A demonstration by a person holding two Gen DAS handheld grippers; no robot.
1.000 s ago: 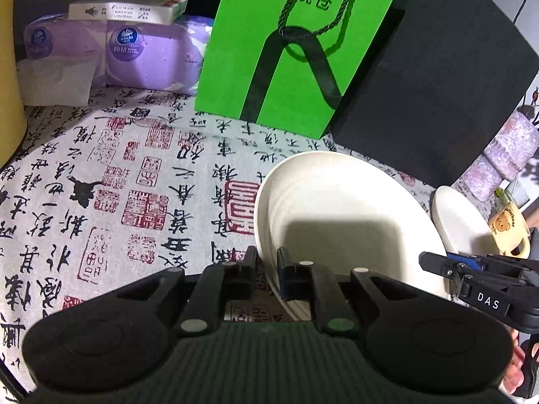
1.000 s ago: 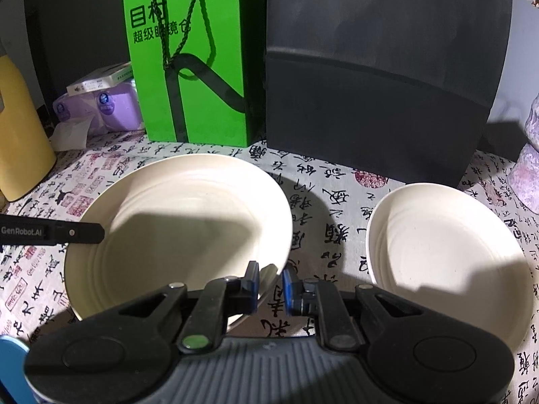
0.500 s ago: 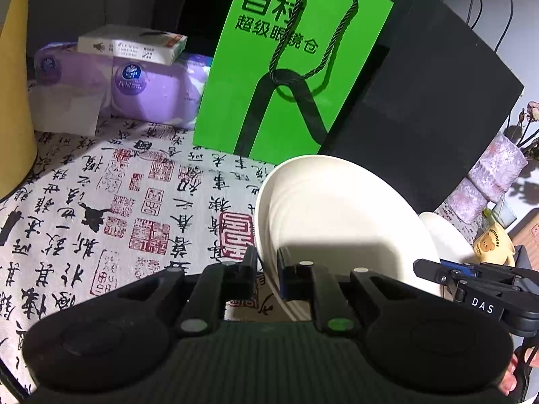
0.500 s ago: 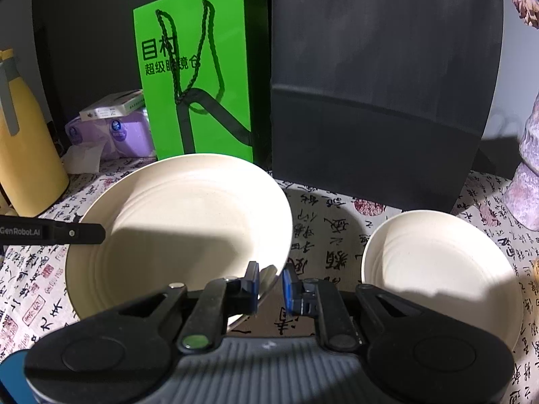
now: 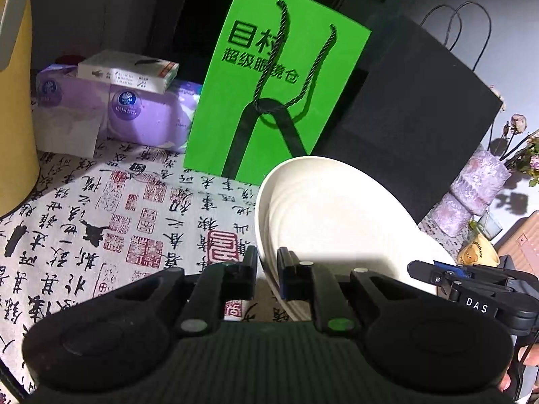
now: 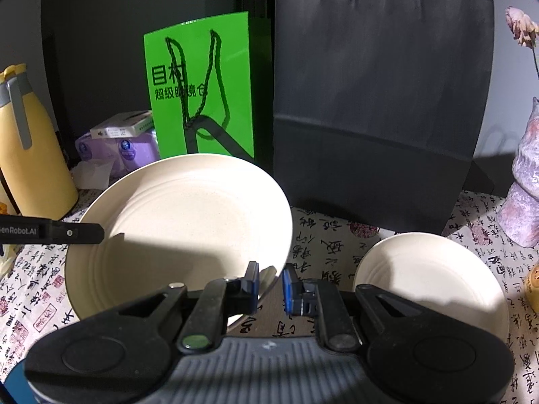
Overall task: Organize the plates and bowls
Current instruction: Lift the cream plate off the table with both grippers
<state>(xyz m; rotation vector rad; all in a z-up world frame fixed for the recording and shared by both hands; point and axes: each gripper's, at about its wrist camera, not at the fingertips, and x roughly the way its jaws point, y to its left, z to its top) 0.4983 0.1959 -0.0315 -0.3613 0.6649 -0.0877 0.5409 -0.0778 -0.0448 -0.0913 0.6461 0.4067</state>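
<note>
Right wrist view: smaller plate | left view: hidden

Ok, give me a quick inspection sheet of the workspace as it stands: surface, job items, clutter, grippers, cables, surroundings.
Surface: calligraphy-print tablecloth.
Job's things: large plate held tilted off the cloth; small plate lying to its right.
Clutter: green bag, black bag, tissue packs, yellow jug, vase.
Grippers: left gripper and right gripper each shut on the large plate's rim, opposite sides.
Cables: nothing seen.
Surroundings: dark wall behind.
</note>
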